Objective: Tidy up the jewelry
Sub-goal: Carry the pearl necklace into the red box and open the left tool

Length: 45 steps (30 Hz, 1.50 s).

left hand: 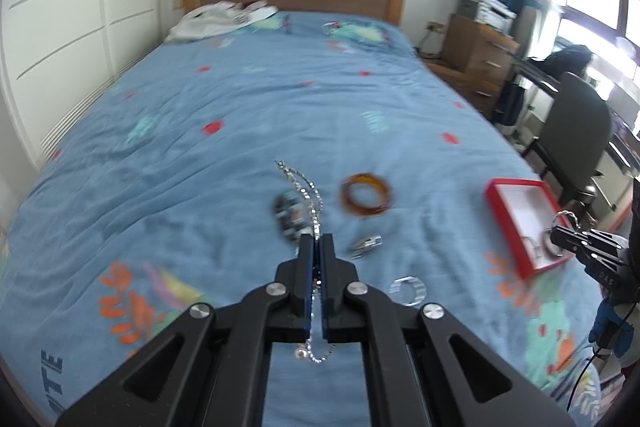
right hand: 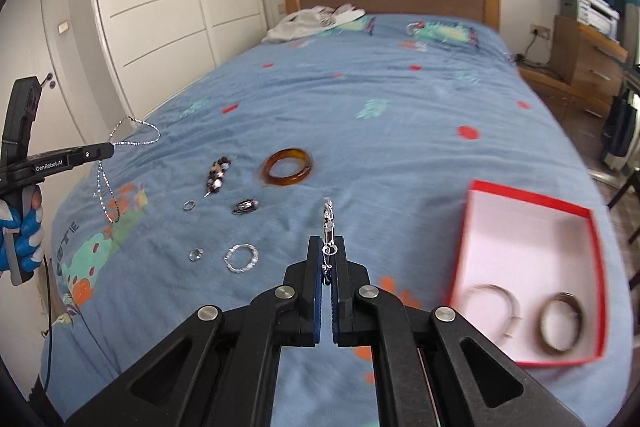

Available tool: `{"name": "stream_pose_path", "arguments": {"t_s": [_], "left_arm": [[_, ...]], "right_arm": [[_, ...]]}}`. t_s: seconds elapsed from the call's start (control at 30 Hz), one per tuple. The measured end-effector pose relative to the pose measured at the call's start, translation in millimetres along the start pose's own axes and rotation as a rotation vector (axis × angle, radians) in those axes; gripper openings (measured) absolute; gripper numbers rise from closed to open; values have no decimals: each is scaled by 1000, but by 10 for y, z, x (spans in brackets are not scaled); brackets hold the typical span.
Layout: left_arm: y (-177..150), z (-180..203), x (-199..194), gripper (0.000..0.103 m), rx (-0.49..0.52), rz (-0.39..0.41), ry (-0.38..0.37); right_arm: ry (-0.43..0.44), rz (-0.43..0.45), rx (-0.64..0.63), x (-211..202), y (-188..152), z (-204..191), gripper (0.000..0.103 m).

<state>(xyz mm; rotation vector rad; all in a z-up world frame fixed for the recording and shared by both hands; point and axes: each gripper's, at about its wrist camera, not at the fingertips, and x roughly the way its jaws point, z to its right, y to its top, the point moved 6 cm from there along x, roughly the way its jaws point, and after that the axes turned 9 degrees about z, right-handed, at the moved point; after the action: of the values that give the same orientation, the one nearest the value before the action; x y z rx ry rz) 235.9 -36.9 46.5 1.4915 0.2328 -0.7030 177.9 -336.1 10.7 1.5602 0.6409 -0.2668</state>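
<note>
Left wrist view gives me the left gripper (left hand: 318, 241) clamped on a silver chain necklace (left hand: 303, 187); one length rises past the fingertips and the rest dangles out behind the pads, so the pinched stretch itself is hidden. Just beyond the tips lies a dark beaded piece (left hand: 286, 213), smeared by blur — I cannot read its shape here. The amber bangle (left hand: 365, 195) lies apart to its right on the blue bedspread (left hand: 240, 115).

On the right wrist camera, my right gripper (right hand: 328, 247) is closed on a small silver clasp charm (right hand: 328, 223), which sticks up above the tips; a dark bit between the pads is too shadowed to identify. The red box (right hand: 532, 199) sits to the right on the bed, its near corner blurred, holding a pale bracelet (right hand: 498, 303) and a dark bangle (right hand: 560, 323). Small rings and a silver link bracelet (right hand: 241, 258) lie scattered left of centre — the smallest are hard to make out.
</note>
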Motion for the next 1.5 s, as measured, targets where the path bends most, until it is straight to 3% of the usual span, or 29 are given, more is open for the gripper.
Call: {"name": "stream_pose_path", "arguments": {"t_s": [0.2,0.43,0.63,0.83,1.13,1.5], "left_arm": [[252,850,5,2,49,20,-110],[523,1910,398,2,105,12,-229],[637,2803,931,2,127,-18,-319],[505,3498,1572,2,160,-83,-371],[69,3838,2416,2,198,-201,-358],[-488,3726,2804,2,214,-316,-335]], "right_arm": [[-64,33,35,-507,73,562,4],[-135,35,49,-806,162,1325,4],[-158,23,53,-702,229,1894,4],[-157,-13,73,-354,151,2361,4],[-104,-112,93,322,-129,2742,4],[-63,-246,101,742,-419,2866,4]]}}
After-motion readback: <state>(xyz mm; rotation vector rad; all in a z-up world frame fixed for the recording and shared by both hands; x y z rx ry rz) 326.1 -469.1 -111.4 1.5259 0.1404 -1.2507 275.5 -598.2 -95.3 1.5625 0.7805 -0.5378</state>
